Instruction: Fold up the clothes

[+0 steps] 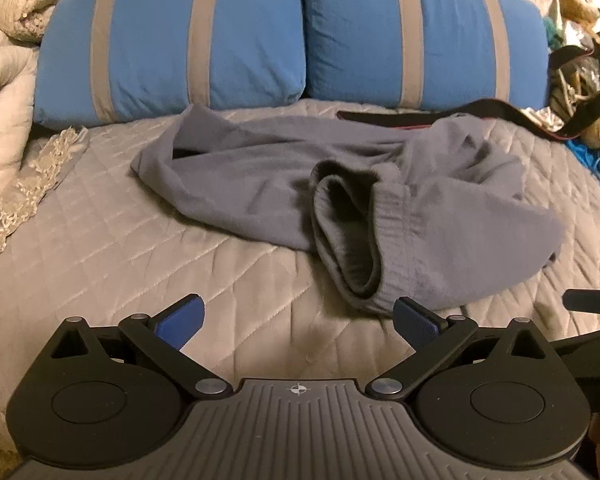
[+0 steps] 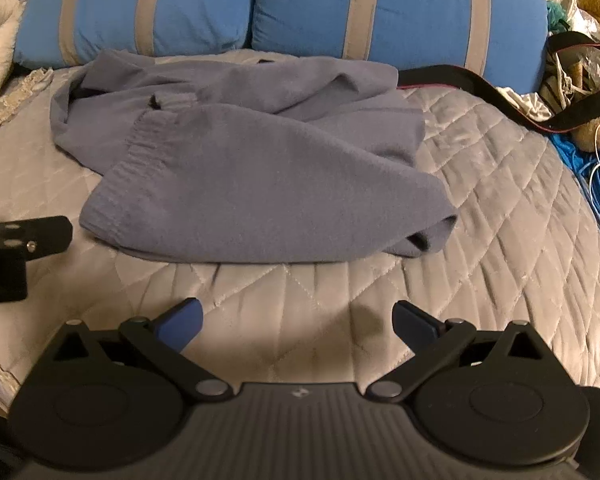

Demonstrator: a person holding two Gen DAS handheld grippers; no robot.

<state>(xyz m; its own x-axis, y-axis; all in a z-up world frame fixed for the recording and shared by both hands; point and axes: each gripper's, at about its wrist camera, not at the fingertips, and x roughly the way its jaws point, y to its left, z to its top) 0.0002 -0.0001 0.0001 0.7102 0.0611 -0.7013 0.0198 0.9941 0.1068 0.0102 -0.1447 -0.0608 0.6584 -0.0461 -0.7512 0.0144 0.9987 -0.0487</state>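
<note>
Both tongs, left point(image 1: 298, 322) and right point(image 2: 296, 322), gape released short of the crumpled grey sweatpants point(image 2: 260, 184); poised for a first grasp.

The left gripper point(image 1: 298, 322) tilts downward over the bed point(image 1: 100, 240), its 2 blue pads point(image 1: 180, 322) spread wide with nothing between them. The right gripper point(image 2: 296, 322) takes the same downward tilt over the bed, pads point(image 2: 414, 324) equally far apart and bare. Both hang near the bed's front edge, side by side, left gripper just beside the right.
</note>
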